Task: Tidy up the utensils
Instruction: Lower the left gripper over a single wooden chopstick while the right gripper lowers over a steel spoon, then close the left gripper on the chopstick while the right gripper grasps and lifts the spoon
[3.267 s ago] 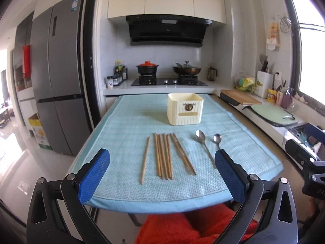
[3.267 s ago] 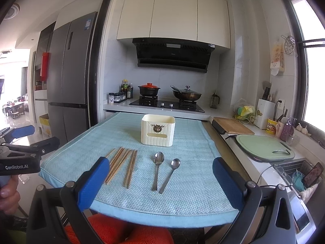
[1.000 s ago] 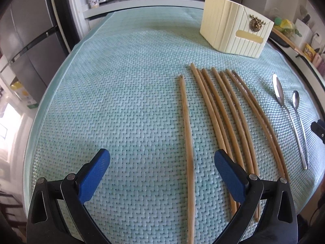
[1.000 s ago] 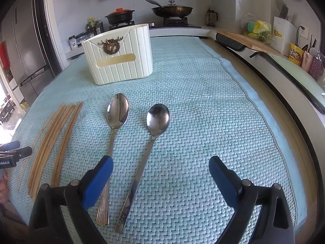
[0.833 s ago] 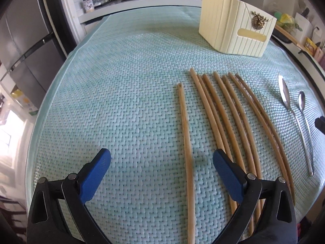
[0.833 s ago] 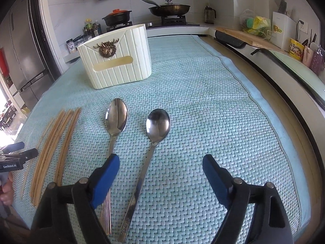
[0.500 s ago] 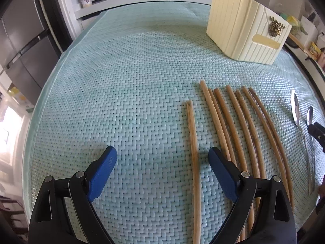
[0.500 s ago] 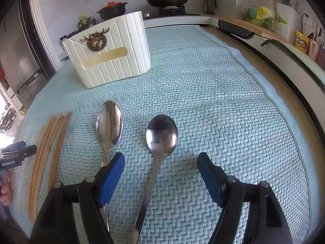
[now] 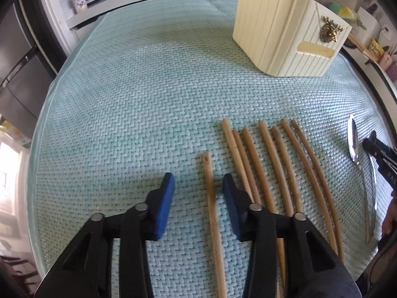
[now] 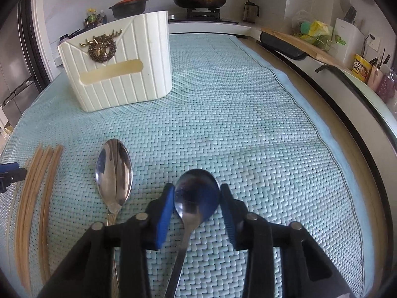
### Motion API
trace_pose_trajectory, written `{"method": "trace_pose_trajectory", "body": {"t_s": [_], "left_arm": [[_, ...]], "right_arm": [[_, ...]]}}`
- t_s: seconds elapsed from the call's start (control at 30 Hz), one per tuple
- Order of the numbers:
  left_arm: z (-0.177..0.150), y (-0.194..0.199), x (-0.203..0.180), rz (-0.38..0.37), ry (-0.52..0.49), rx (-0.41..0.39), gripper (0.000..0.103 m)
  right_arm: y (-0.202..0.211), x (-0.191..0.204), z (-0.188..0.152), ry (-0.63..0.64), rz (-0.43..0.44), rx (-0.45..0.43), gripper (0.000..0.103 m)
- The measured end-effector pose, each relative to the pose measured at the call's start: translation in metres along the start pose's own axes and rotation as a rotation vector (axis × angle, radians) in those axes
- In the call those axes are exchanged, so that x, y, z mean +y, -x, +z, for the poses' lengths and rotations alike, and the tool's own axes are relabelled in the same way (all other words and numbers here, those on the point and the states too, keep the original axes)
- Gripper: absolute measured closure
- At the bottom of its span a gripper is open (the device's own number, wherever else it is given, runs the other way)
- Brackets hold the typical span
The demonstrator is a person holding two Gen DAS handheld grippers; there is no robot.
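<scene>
Looking through the left wrist camera, I see my left tool (image 9: 198,186) low over the teal mat (image 9: 129,104) on the desk, its blue pads parted and straddling the lone chopstick (image 9: 211,203), which lies nearer the right pad; I cannot tell whether that pad touches it. At 2 o'clock from the tool lies the group of chopsticks (image 9: 278,173), side by side. The cream utensil holder (image 9: 285,32) stands at 1 o'clock, well apart. At 3 o'clock, by the mat's edge, a spoon (image 9: 353,144) shows beside the other tool's dark tip.

Through the right wrist camera, my right tool (image 10: 196,200) brackets the bowl of the round spoon (image 10: 197,196), pads closing in on both sides but not clearly pressed, so it reads as released. The oval spoon (image 10: 114,171) lies just beside it at 10 o'clock. The holder (image 10: 116,67) stands at 11 o'clock.
</scene>
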State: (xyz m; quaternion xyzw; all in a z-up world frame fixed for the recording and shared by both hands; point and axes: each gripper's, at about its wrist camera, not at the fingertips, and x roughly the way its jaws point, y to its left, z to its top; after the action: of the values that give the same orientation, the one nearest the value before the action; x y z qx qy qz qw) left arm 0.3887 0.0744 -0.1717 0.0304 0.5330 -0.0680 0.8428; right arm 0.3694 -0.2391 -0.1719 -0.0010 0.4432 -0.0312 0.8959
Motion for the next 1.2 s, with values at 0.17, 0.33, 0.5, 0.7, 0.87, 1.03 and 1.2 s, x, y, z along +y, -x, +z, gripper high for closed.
{"method": "trace_pose_trajectory", "body": {"t_s": [0.17, 0.33, 0.5, 0.7, 0.87, 1.03, 1.2], "left_arm": [[0.0, 0.002, -0.004, -0.004, -0.003, -0.024, 0.098], [-0.006, 0.029, 0.007, -0.044, 0.068, -0.097, 0.098], [-0.005, 0.077, 0.019, -0.067, 0.103, -0.214, 0.098], [-0.022, 0.141, 0.023, -0.097, 0.125, -0.369, 0.098], [-0.028, 0.175, 0.027, -0.086, 0.119, -0.486, 0.098], [-0.035, 0.188, 0.035, -0.099, 0.148, -0.571, 0.098], [-0.037, 0.18, 0.04, -0.111, 0.174, -0.55, 0.098]], "right_arm": [[-0.007, -0.003, 0.008, 0.025, 0.038, -0.011, 0.067], [0.001, -0.016, 0.024, 0.02, 0.116, -0.042, 0.067], [0.037, -0.017, 0.034, 0.04, 0.195, -0.098, 0.067], [0.096, -0.011, 0.033, 0.069, 0.26, -0.189, 0.067], [0.129, -0.008, 0.037, 0.101, 0.296, -0.254, 0.067], [0.146, -0.001, 0.037, 0.128, 0.298, -0.285, 0.068], [0.158, 0.003, 0.036, 0.136, 0.301, -0.311, 0.068]]}}
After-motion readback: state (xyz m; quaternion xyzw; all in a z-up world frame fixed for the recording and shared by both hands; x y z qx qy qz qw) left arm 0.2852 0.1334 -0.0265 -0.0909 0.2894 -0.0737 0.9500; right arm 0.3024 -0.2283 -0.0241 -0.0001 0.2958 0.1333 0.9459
